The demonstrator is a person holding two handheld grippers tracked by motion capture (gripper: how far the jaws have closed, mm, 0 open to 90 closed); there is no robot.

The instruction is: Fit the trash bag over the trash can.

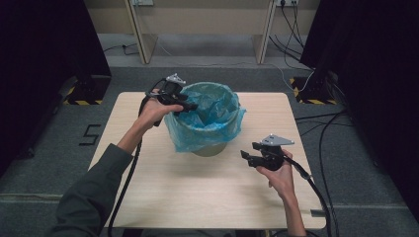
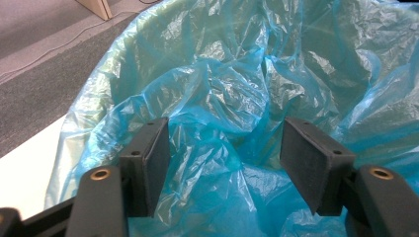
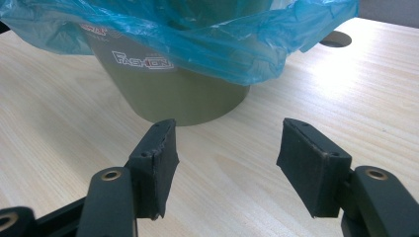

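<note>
I've got the bin (image 1: 210,143) upright mid-worktop (image 1: 148,187), mouth up, its blue bag liner (image 1: 207,111) draped over the rim. My left gripper (image 1: 185,107) hangs over the near-left rim, jaws apart with crumpled liner between them, not pinched. Right gripper (image 1: 249,154) sits beside the bin's base, jaws apart, nothing between.

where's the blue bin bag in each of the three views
High view: the blue bin bag lines the bin at table centre, left gripper at its rim.
Left gripper view: bag beyond the open jaws.
Right gripper view: bag overhang along the top.
Shared landmark: the olive bin.
</note>
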